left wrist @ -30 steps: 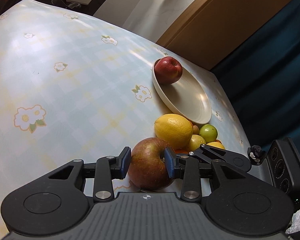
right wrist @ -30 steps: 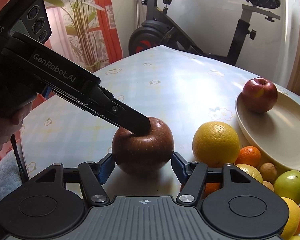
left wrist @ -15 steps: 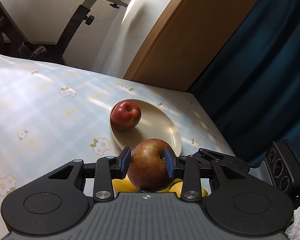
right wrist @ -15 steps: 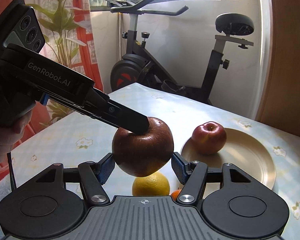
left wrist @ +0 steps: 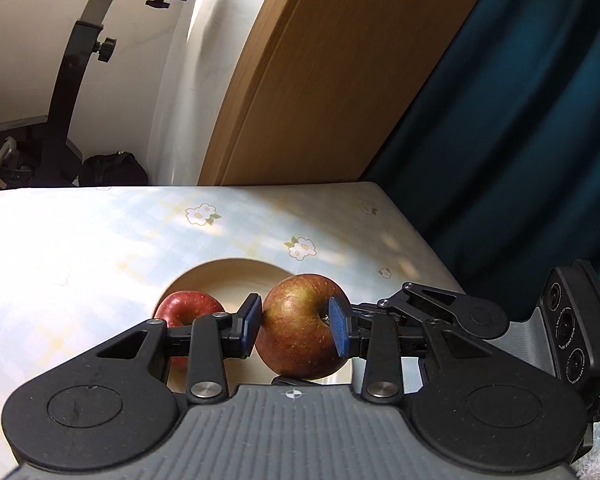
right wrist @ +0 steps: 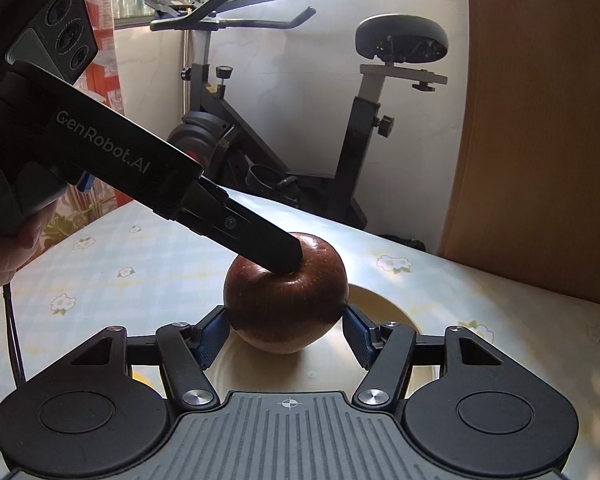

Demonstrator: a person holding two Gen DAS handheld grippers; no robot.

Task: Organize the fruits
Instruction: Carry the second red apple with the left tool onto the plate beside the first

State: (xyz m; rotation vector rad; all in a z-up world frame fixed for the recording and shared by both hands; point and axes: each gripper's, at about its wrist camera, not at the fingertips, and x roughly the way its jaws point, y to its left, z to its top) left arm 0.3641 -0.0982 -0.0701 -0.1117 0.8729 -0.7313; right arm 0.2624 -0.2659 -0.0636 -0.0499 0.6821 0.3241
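Note:
A large red-green apple (left wrist: 300, 328) hangs in the air over the cream plate (left wrist: 236, 280). My left gripper (left wrist: 296, 316) is shut on it, one blue pad on its side and the other in the stem hollow. In the right wrist view the same apple (right wrist: 286, 308) sits between the pads of my right gripper (right wrist: 286, 332), which press on both its sides above the plate (right wrist: 384, 308). The left gripper's fingers (right wrist: 276, 248) reach onto the apple's top from the upper left. A smaller red apple (left wrist: 188, 306) lies on the plate's left side.
The table has a pale flowered cloth (left wrist: 100, 240); its right edge (left wrist: 420, 236) borders a dark blue curtain (left wrist: 520, 120). A wooden panel (left wrist: 320, 80) and an exercise bike (right wrist: 280, 140) stand beyond the far edge. A sliver of yellow fruit (right wrist: 140, 378) shows behind my right gripper.
Both grippers have lifted the big apple off the table and carried it over the plate. The pile of citrus fruit has dropped out of sight below.

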